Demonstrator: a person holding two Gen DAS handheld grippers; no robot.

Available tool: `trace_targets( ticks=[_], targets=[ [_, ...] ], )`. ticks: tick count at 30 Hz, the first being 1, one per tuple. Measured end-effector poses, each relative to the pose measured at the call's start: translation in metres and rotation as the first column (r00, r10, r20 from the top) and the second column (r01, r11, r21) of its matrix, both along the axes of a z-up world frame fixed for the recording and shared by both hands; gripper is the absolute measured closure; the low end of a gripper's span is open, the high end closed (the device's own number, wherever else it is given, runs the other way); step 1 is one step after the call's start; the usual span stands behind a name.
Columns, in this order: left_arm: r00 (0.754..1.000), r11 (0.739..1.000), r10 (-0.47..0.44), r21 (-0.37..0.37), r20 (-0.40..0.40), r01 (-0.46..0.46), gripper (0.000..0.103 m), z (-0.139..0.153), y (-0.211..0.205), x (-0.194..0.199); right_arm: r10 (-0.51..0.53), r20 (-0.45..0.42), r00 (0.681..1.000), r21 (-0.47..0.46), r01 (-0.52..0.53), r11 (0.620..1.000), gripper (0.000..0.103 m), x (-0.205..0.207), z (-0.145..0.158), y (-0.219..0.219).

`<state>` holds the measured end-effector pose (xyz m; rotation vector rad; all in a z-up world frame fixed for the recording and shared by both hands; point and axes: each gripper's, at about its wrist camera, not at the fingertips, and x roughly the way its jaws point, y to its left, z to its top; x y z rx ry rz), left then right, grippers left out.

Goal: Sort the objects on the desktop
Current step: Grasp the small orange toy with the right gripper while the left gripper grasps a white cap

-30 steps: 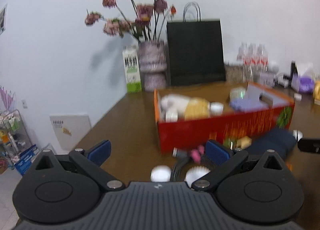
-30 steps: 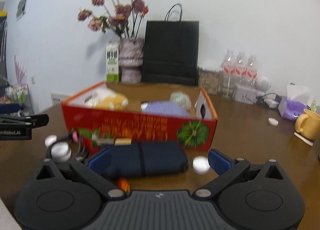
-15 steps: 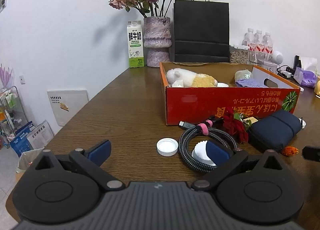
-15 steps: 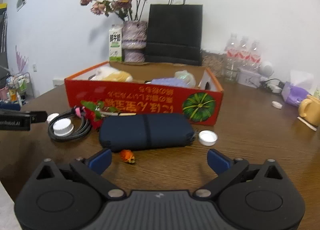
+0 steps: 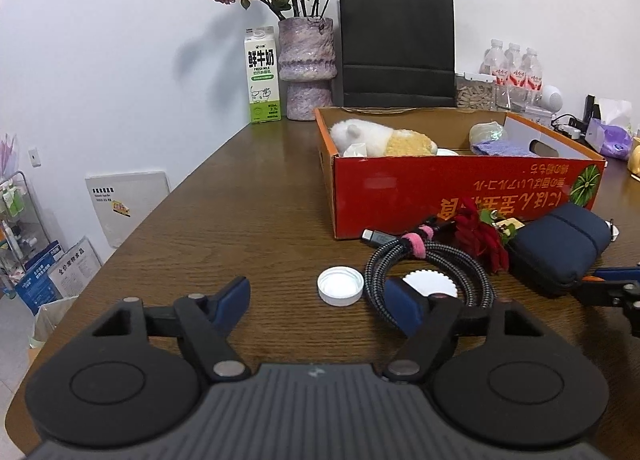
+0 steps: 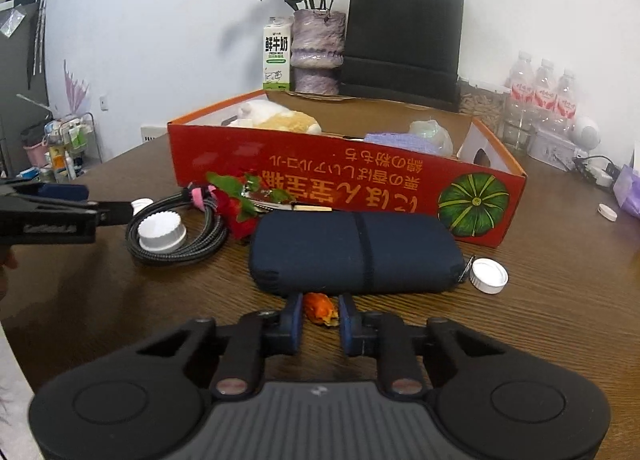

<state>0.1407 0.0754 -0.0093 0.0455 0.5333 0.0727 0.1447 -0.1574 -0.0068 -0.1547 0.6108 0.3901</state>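
Jaws of the left gripper (image 5: 318, 300) have just been closing but are not clenched and grasp nothing, seen from the left wrist, and a white cap (image 5: 340, 285) lies flat on the brown table (image 5: 240, 219) just past the gap, beside a coiled black cable (image 5: 430, 260) that rings a second white cap (image 5: 431, 283), near the red box (image 5: 440, 191). Seen from the right wrist, the right gripper (image 6: 320, 314) has just been closing and its jaws stand almost together around a small orange thing (image 6: 319, 307) on the table, just in front of the dark blue pouch (image 6: 352, 256); whether the pads squeeze it cannot be told
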Motion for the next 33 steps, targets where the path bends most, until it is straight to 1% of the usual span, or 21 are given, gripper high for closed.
trace_targets(
  ticks=[2,9,13,17,19,21,24,25,28,33],
  targets=[
    [1.000,1.000,-0.005,-0.005,-0.010,0.005,0.026,-0.001,0.001,0.006,0.000,0.001,1.000,0.005,0.000,1.000,0.089,-0.003,0.002,-0.002],
    [0.999,0.998,-0.033,-0.051,-0.036,0.031,0.043,-0.003,0.002,0.022,-0.075,0.021,0.997,0.011,0.075,0.997,0.090,-0.006,0.008,-0.019],
    [0.999,0.996,-0.028,-0.086,-0.028,0.026,0.044,0.000,0.006,0.022,-0.105,0.025,0.994,0.012,0.105,0.994,0.090,-0.005,0.008,-0.027],
    [1.000,0.998,-0.009,-0.067,-0.017,0.007,0.046,0.002,0.010,0.019,-0.125,0.019,0.992,0.015,0.125,0.992,0.090,-0.004,0.007,-0.031],
    [0.999,0.999,0.002,-0.051,-0.035,-0.004,0.048,0.000,0.012,0.022,-0.131,0.016,0.991,0.018,0.131,0.991,0.090,-0.003,0.006,-0.032],
    [0.999,0.998,-0.005,-0.060,-0.047,0.002,0.049,-0.002,0.014,0.025,-0.132,0.015,0.991,0.020,0.132,0.991,0.090,-0.003,0.005,-0.032],
    [0.998,0.999,-0.016,-0.053,-0.059,0.013,0.059,-0.004,0.014,0.030,-0.134,0.016,0.991,0.019,0.134,0.991,0.090,-0.002,0.005,-0.032],
    [0.998,0.999,-0.019,-0.051,-0.062,0.016,0.070,-0.005,0.014,0.031,-0.135,0.015,0.991,0.020,0.134,0.991,0.090,-0.002,0.005,-0.032],
    [0.996,0.997,-0.051,-0.061,-0.070,0.047,0.094,-0.006,0.015,0.031,-0.137,0.016,0.991,0.019,0.136,0.990,0.090,-0.002,0.005,-0.032],
    [0.998,0.998,-0.041,-0.041,-0.050,0.039,0.099,-0.007,0.013,0.024,-0.141,0.021,0.990,0.030,0.140,0.990,0.090,-0.003,0.007,-0.034]
  ],
)
